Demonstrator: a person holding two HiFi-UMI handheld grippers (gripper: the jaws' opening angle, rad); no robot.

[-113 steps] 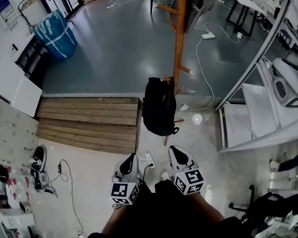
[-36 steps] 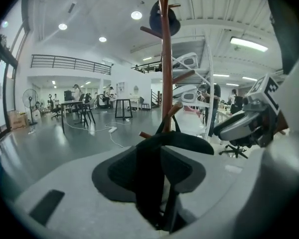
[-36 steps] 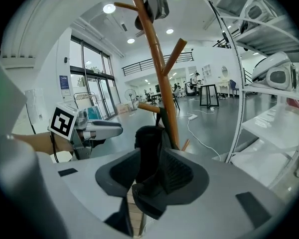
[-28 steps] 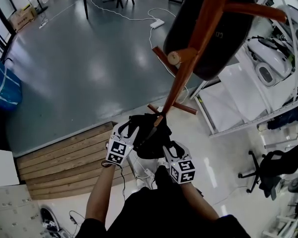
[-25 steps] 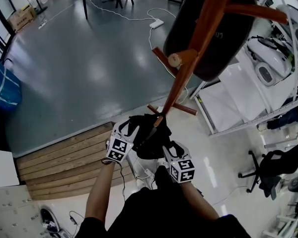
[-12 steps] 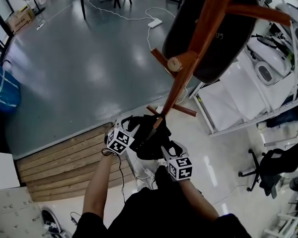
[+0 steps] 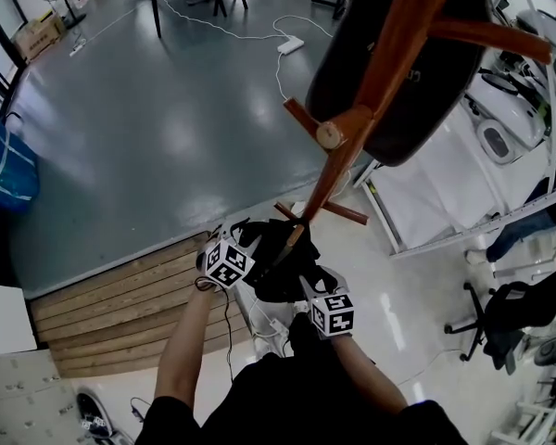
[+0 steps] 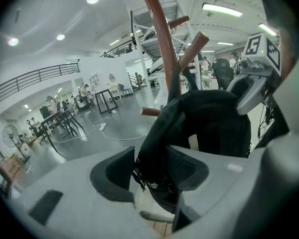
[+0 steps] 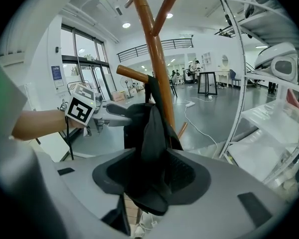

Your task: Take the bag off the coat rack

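Note:
A black bag (image 7: 283, 272) hangs from a low peg of the wooden coat rack (image 7: 352, 137). My left gripper (image 7: 244, 241) is at the bag's left side and my right gripper (image 7: 315, 284) at its near right side. In the left gripper view the jaws of the left gripper (image 8: 154, 171) are opening, with the edge of the bag (image 8: 214, 123) between them. In the right gripper view, loose fabric of the bag (image 9: 149, 128) drapes between the wide-spread jaws of the right gripper (image 9: 152, 176). The rack pole (image 9: 154, 49) rises just behind.
A large dark item (image 7: 417, 82) hangs high on the rack, close overhead. A wooden platform (image 7: 111, 304) lies to the left, and a metal shelf frame (image 7: 445, 184) stands to the right. A power strip (image 7: 292, 43) and cables lie on the grey floor. An office chair (image 7: 510, 304) is at far right.
Since 4.5 s ago I have closed in on the rack and both grippers have reached the bag. In the last second the left gripper shifted slightly up along the bag.

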